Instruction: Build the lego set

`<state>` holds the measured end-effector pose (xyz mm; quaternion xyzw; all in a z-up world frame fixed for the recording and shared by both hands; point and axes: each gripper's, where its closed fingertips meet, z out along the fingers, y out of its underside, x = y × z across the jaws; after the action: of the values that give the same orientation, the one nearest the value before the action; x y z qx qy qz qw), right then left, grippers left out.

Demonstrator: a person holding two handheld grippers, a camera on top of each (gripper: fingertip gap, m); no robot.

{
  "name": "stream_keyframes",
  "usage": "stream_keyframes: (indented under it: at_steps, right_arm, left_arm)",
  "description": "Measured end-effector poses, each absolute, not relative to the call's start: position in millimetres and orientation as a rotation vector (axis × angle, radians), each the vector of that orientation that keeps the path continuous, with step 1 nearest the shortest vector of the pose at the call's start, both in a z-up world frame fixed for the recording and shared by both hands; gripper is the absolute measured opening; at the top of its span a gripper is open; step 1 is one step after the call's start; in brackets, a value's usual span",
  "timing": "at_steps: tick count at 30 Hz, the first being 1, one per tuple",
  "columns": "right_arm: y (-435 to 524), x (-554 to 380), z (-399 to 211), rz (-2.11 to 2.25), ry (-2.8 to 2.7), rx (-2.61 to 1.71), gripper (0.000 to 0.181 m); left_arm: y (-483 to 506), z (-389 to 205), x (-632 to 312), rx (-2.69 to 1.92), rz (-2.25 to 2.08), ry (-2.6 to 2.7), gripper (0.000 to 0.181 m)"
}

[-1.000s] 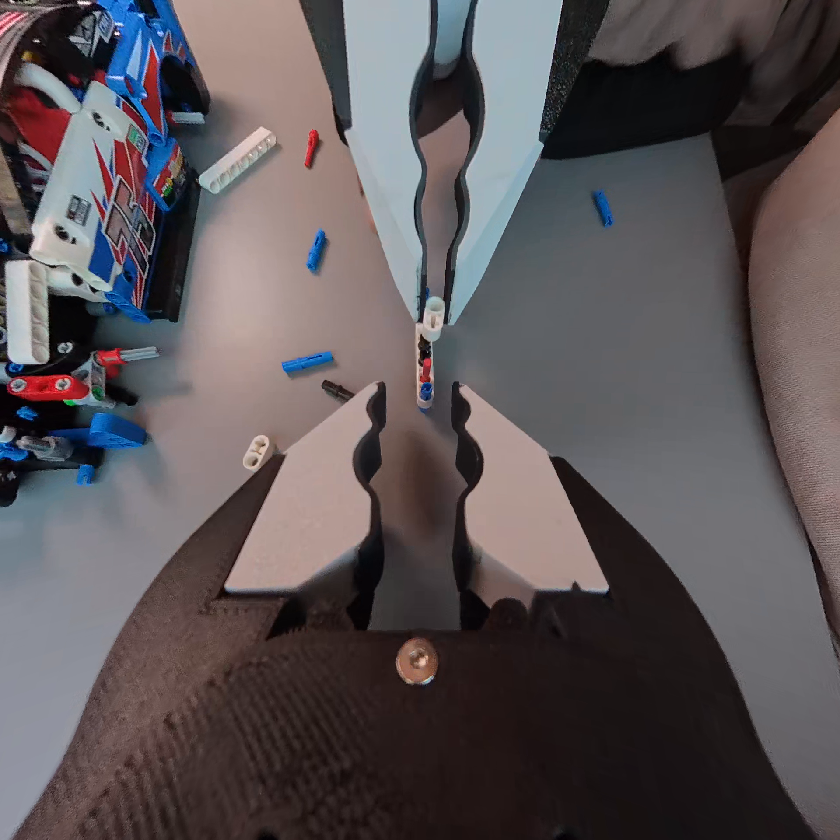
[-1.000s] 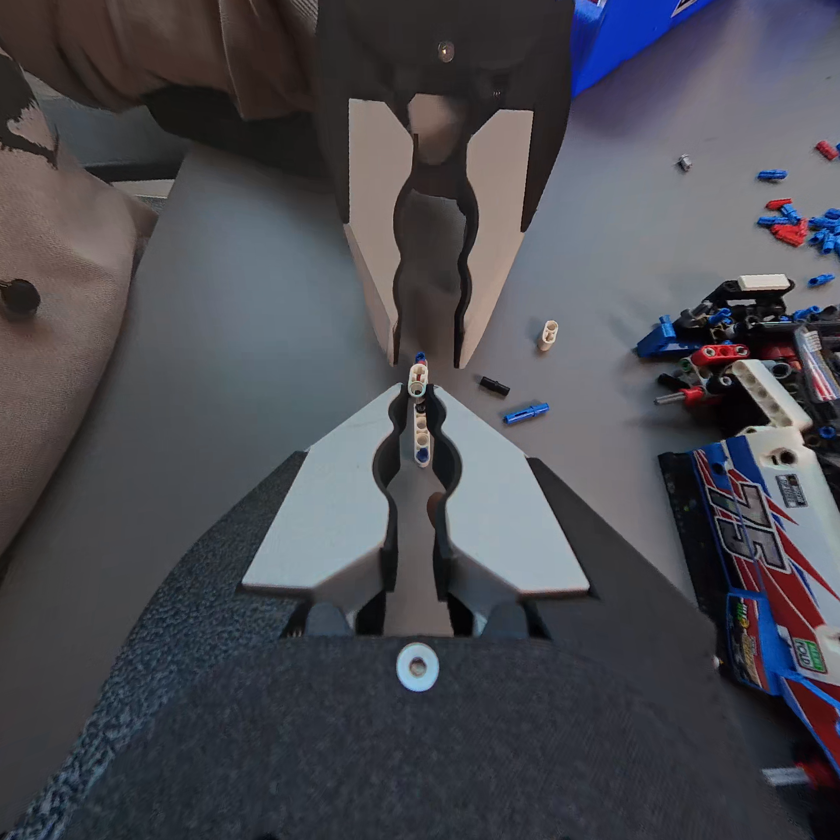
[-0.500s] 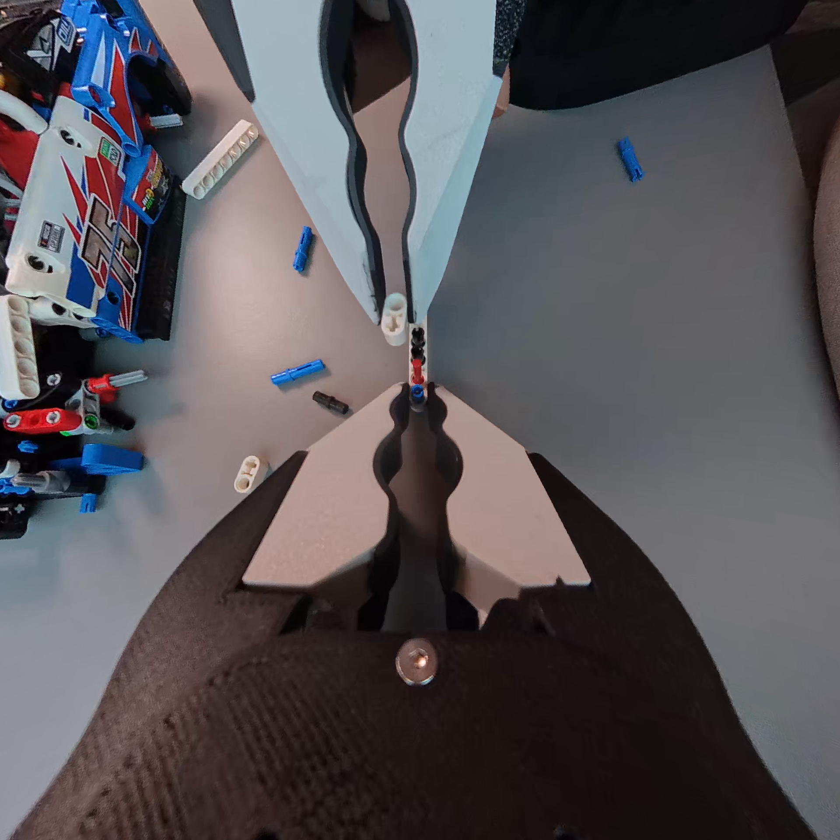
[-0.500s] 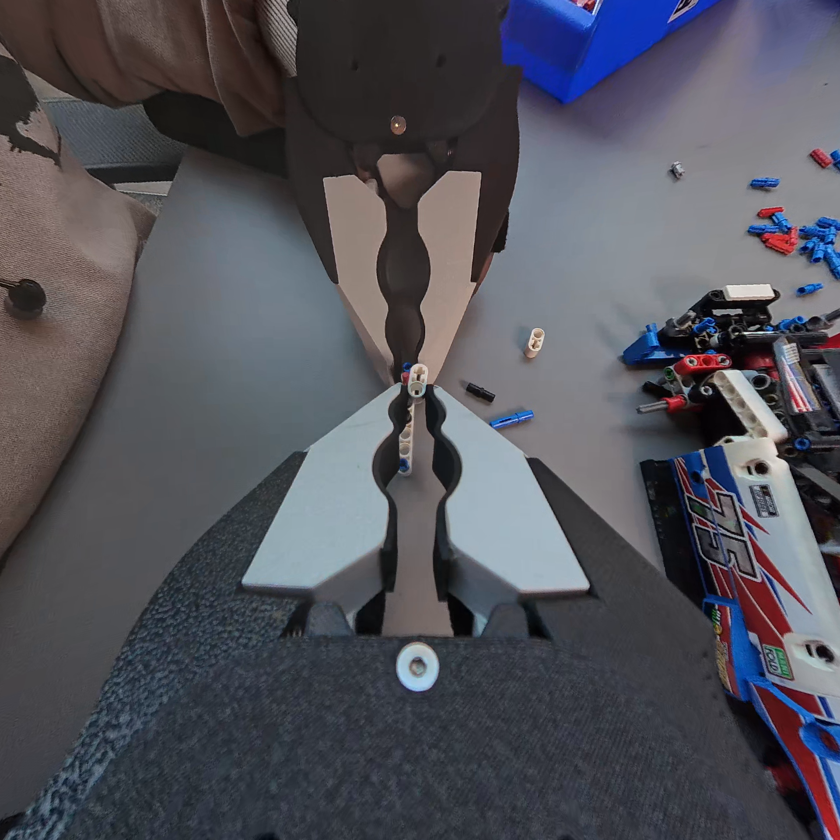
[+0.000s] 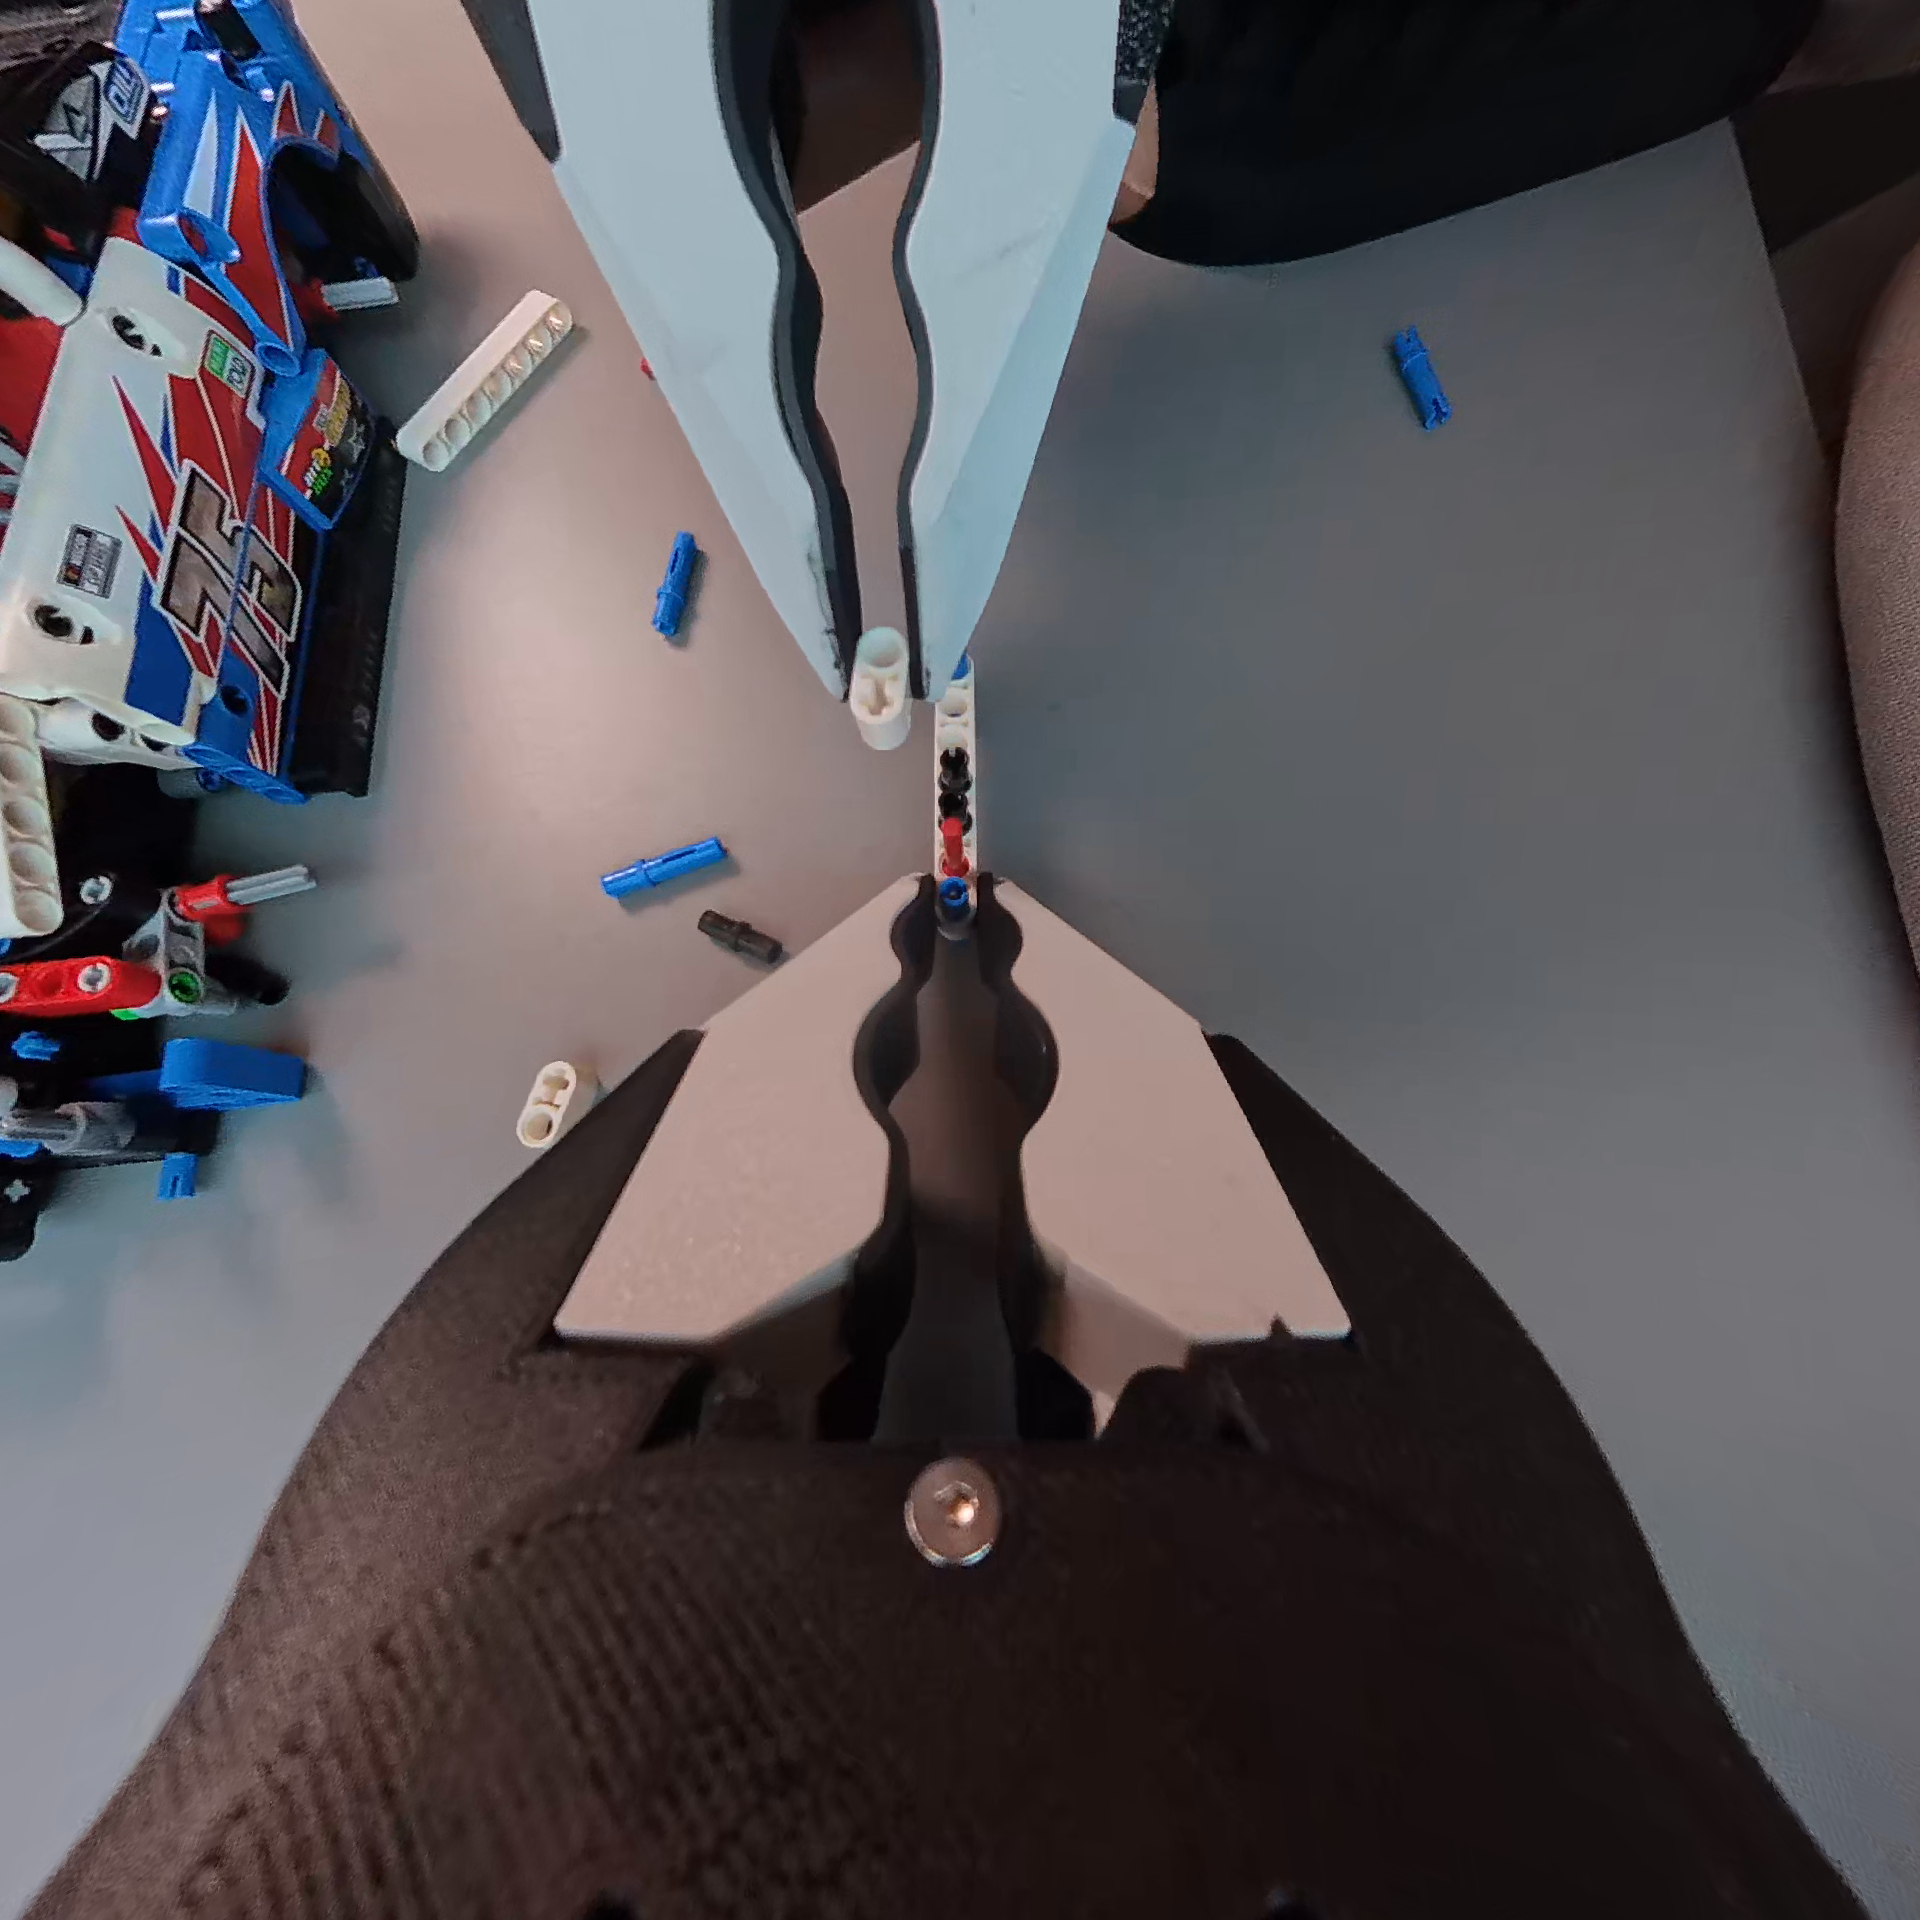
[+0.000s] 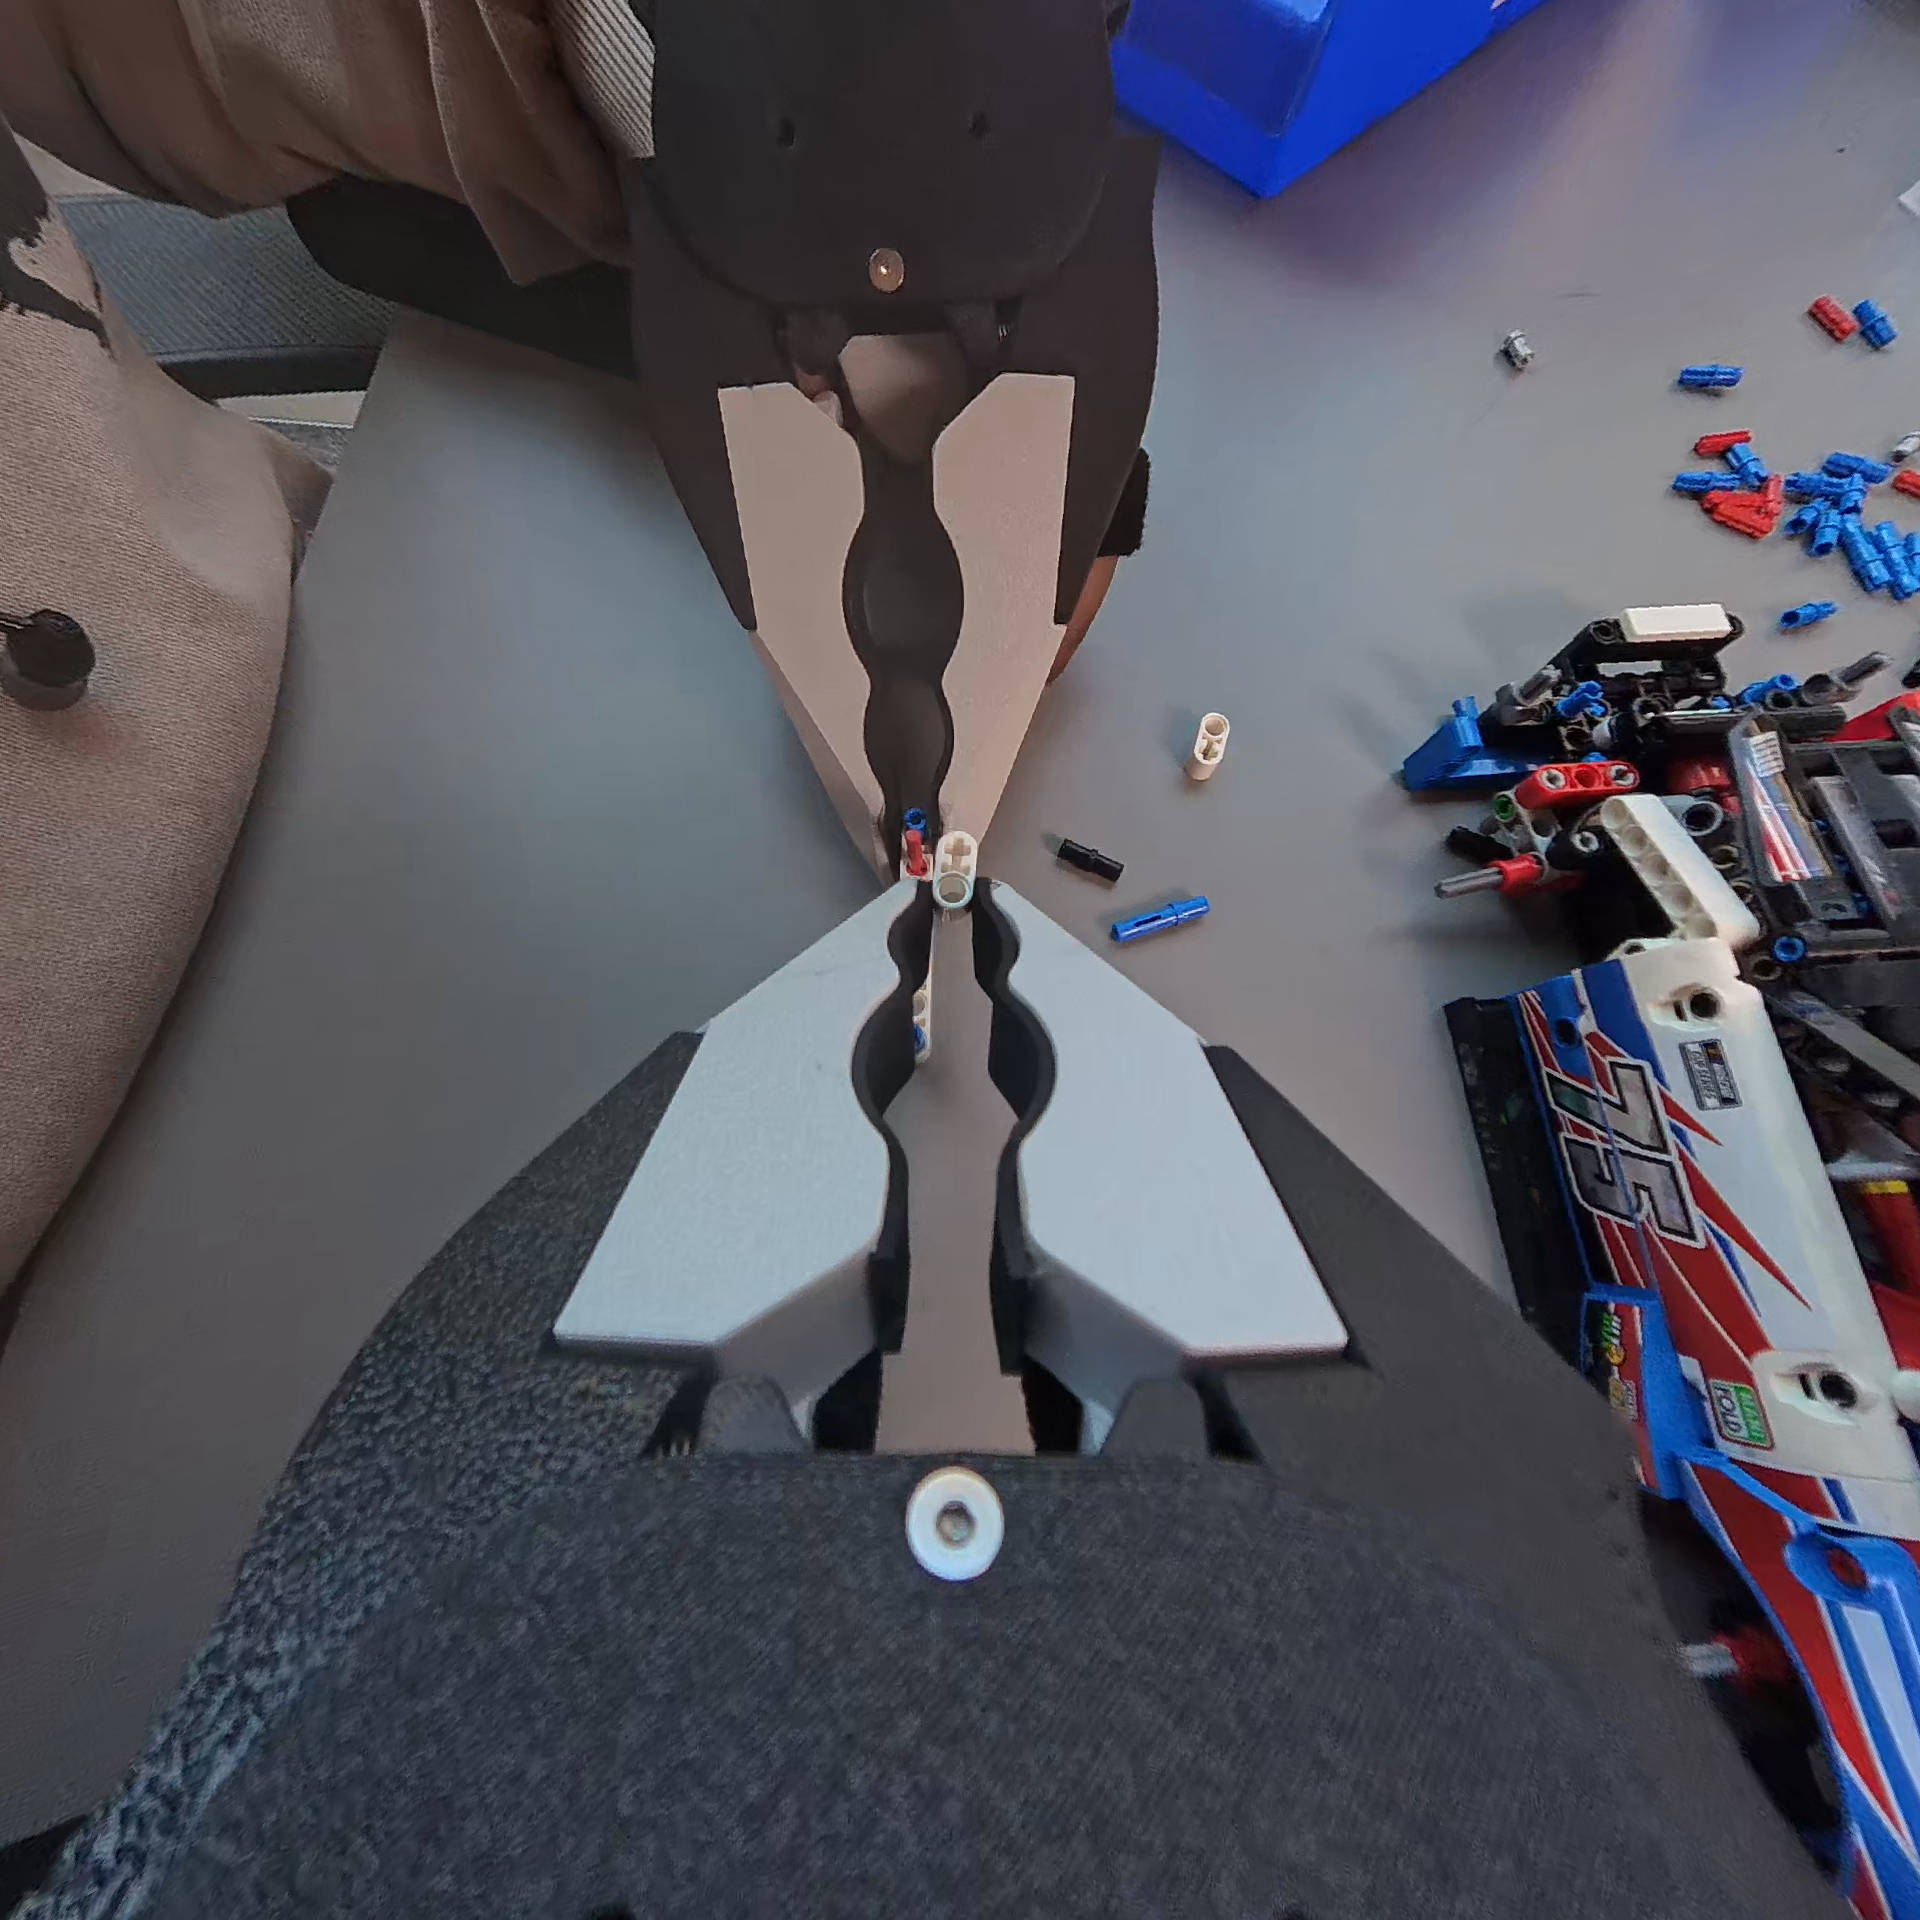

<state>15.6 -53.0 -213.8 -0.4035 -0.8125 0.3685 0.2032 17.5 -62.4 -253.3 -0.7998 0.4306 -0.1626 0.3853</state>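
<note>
My left gripper (image 5: 954,885) is shut on the blue-pinned end of a thin white beam (image 5: 956,748) that carries black, red and blue pins. The beam stands out from its tips above the grey table (image 5: 1351,831). My right gripper (image 5: 883,681) comes in from the far side and is shut on a small white two-hole connector (image 5: 881,691), just left of the beam's far end. In the right wrist view the right gripper (image 6: 954,885) holds the connector (image 6: 954,868), and the left gripper (image 6: 914,836) holds the beam (image 6: 921,1023), which runs under the right fingers.
A part-built blue, white and red race car (image 5: 156,520) lies at the left, and shows in the right wrist view (image 6: 1714,1143). Around lie a loose white beam (image 5: 488,379), blue pins (image 5: 665,868), a black pin (image 5: 740,935) and a spare connector (image 5: 548,1101). A blue bin (image 6: 1299,83) and a pin pile (image 6: 1829,509) lie farther off. Tip to tip, the grippers are about 4 cm apart.
My left gripper was open one second ago and has shut on the beam's blue-pinned end. My right gripper, with the connector, has shifted to beside the beam's far end.
</note>
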Motion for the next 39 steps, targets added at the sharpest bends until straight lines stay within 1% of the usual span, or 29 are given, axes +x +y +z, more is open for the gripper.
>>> stream_keyframes:
  at_steps: [1, 14, 22, 28, 39]
  right_arm:
    - [-54, 16, -215, 1.028, -2.270, -1.131, 0.005]
    - [-50, 20, -216, 0.970, -2.282, -1.151, 0.005]
    - [-45, 24, -212, 0.971, -2.261, -1.172, 0.005]
    - [-59, 19, -220, 0.933, -2.297, -1.109, 0.005]
    - [-63, 14, -224, 0.940, -2.288, -1.096, 0.005]
  left_arm:
    - [-62, -253, 17, -2.034, -0.405, 1.103, 0.006]
    - [-62, -253, 18, -2.039, -0.426, 1.084, 0.006]
    - [-62, -253, 16, -2.045, -0.429, 1.073, 0.010]
    - [-60, -253, 15, -2.043, -0.416, 1.069, 0.006]
    - [-60, -253, 16, -2.037, -0.412, 1.075, 0.006]
